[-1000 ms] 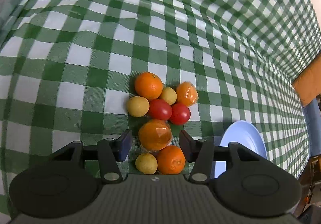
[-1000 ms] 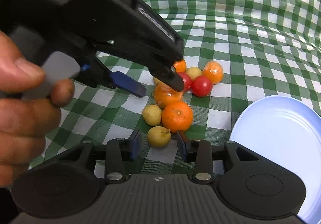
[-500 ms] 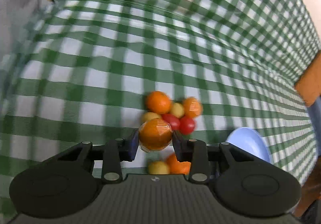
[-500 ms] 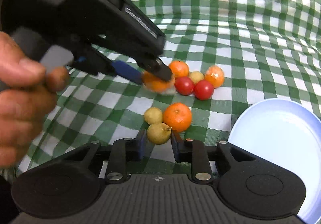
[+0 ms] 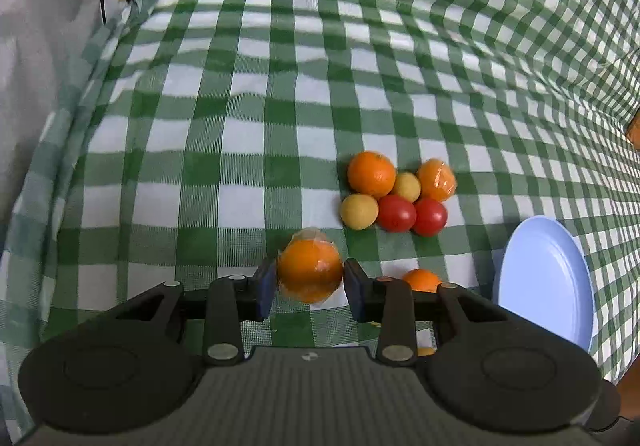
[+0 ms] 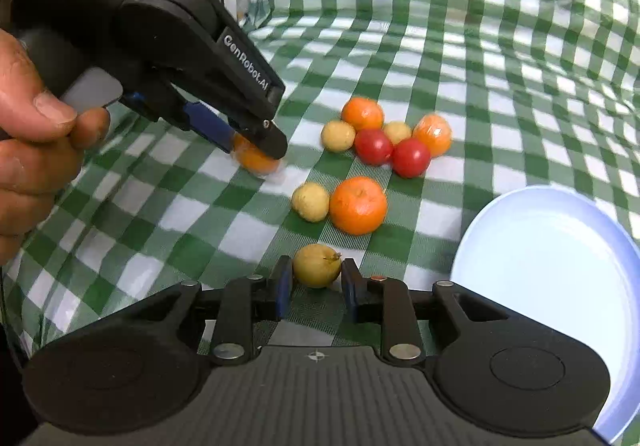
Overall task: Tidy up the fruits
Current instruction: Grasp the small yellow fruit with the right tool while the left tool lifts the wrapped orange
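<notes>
My left gripper (image 5: 310, 282) is shut on a plastic-wrapped orange (image 5: 309, 270) and holds it above the cloth, left of the fruit pile; it also shows in the right wrist view (image 6: 256, 158). My right gripper (image 6: 314, 282) is shut on a small yellow-green fruit (image 6: 316, 265). A bare orange (image 6: 358, 204) and a yellow fruit (image 6: 310, 202) lie just beyond it. Farther back sits a cluster: an orange (image 5: 371, 173), a wrapped orange (image 5: 437, 180), two red tomatoes (image 5: 397, 213) and two yellow fruits (image 5: 359, 211).
A light blue plate (image 6: 560, 270) lies at the right, also seen in the left wrist view (image 5: 544, 278). A green-and-white checked cloth (image 5: 240, 134) covers the table. White fabric (image 5: 48, 6) hangs at the far left.
My left gripper closed on the wrapped orange, lifted it and carried it left, away from the pile. My right gripper closed on the small yellow-green fruit and pulled it back a little.
</notes>
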Motion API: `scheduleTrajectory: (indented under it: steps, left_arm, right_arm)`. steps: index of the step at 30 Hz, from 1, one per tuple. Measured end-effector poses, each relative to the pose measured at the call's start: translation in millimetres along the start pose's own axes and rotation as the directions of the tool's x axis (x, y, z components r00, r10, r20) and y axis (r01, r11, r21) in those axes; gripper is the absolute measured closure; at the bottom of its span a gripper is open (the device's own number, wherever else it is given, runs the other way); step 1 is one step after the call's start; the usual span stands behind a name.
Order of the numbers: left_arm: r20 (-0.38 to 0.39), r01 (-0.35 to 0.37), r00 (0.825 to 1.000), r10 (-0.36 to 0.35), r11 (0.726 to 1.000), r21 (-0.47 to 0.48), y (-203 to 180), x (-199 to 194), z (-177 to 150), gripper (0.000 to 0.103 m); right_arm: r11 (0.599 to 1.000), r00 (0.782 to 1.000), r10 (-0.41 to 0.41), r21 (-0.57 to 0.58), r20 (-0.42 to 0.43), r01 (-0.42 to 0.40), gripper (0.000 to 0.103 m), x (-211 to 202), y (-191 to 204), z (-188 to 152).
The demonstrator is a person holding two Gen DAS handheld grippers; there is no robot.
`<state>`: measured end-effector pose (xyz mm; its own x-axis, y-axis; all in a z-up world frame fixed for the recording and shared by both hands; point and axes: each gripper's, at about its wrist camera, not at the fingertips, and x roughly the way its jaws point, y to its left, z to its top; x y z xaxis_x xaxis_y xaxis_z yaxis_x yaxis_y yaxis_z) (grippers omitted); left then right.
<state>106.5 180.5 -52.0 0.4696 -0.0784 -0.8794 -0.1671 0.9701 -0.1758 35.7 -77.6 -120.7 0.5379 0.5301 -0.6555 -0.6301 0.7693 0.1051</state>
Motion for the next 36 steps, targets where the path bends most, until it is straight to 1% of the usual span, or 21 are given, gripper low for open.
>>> scheduleTrajectory:
  steps: [1, 2, 7, 9, 10, 12, 14, 16, 17, 20, 23, 24, 26, 28, 30, 31, 32, 34, 36]
  left_arm:
    - [0.003, -0.002, 1.0, 0.002, 1.0, 0.006, -2, -2, 0, 0.07]
    - [0.005, -0.004, 1.0, 0.004, 1.0, 0.014, -4, -6, 0, 0.082]
    - [0.018, -0.009, 1.0, 0.009, 0.999, 0.043, -16, -15, -2, 0.083]
    - [0.004, -0.008, 1.0, 0.008, 0.999, 0.037, -16, -15, -2, 0.083]
    - [-0.001, -0.011, 1.0, 0.012, 0.999, 0.03, -14, -14, -2, 0.08]
    - [-0.007, -0.011, 1.0, 0.01, 1.0, -0.008, -6, -16, 0, 0.07]
    - [-0.013, 0.007, 1.0, -0.007, 0.999, -0.052, 1, -18, 3, 0.053]
    - [-0.026, 0.031, 0.999, -0.033, 0.997, -0.075, 3, -16, 3, 0.047]
    - [-0.036, 0.032, 0.999, -0.035, 0.997, -0.076, 2, -14, 3, 0.046]
    - [-0.055, 0.019, 0.998, -0.024, 0.997, -0.076, -3, -5, 3, 0.046]
    - [-0.058, 0.041, 0.997, -0.047, 0.995, -0.096, -8, 4, 7, 0.045]
    - [-0.064, 0.036, 0.997, -0.042, 0.995, -0.09, -11, 9, 9, 0.045]
    - [-0.079, 0.005, 0.997, -0.01, 0.998, -0.064, -20, 19, 9, 0.045]
    - [-0.093, -0.04, 0.995, 0.038, 0.999, -0.026, -28, 29, 9, 0.045]
    - [-0.092, -0.067, 0.993, 0.067, 0.998, 0.007, -36, 36, 8, 0.046]
    - [-0.089, -0.073, 0.993, 0.075, 0.997, 0.023, -39, 38, 8, 0.052]
    - [-0.089, -0.083, 0.992, 0.086, 0.996, 0.041, -43, 41, 8, 0.062]
    - [-0.084, -0.099, 0.991, 0.106, 0.991, 0.086, -49, 44, 6, 0.062]
    - [-0.061, -0.12, 0.99, 0.127, 0.987, 0.103, -52, 39, 7, 0.062]
  right_arm:
    - [1.0, 1.0, -0.002, 0.004, 0.011, 0.002, 0.075, -4, -1, 1]
    - [1.0, 1.0, -0.005, 0.008, 0.02, 0.005, 0.075, -6, -3, 4]
    - [0.999, 0.996, -0.027, 0.029, 0.083, 0.024, 0.075, -33, -11, 13]
    - [0.999, 0.995, -0.038, 0.038, 0.09, 0.035, 0.075, -44, -17, 19]
    - [0.998, 0.994, -0.048, 0.047, 0.093, 0.044, 0.075, -52, -23, 23]
    - [0.997, 0.992, -0.056, 0.067, 0.113, 0.048, 0.075, -68, -34, 30]
    - [0.996, 0.987, -0.067, 0.067, 0.145, 0.058, 0.075, -85, -47, 37]
    - [0.994, 0.98, -0.098, 0.068, 0.174, 0.088, 0.075, -98, -61, 42]
    - [0.991, 0.975, -0.117, 0.085, 0.188, 0.102, 0.075, -101, -70, 42]
    - [0.977, 0.97, -0.142, 0.187, 0.199, 0.104, 0.075, -99, -94, 31]
    - [0.958, 0.977, -0.156, 0.263, 0.148, 0.113, 0.075, -90, -107, 20]
    - [0.956, 0.976, -0.154, 0.273, 0.156, 0.107, 0.075, -90, -109, 21]
    - [0.958, 0.972, -0.162, 0.265, 0.172, 0.113, 0.075, -89, -104, 21]
    - [0.96, 0.971, -0.17, 0.25, 0.168, 0.125, 0.075, -87, -103, 18]
    - [0.962, 0.973, -0.167, 0.244, 0.161, 0.125, 0.075, -85, -107, 16]
    - [0.963, 0.973, -0.167, 0.238, 0.157, 0.127, 0.075, -84, -108, 15]
    - [0.963, 0.974, -0.169, 0.234, 0.152, 0.131, 0.075, -83, -109, 14]
    - [0.964, 0.973, -0.171, 0.232, 0.152, 0.133, 0.075, -84, -113, 13]
    - [0.96, 0.972, -0.183, 0.241, 0.15, 0.144, 0.075, -85, -116, 12]
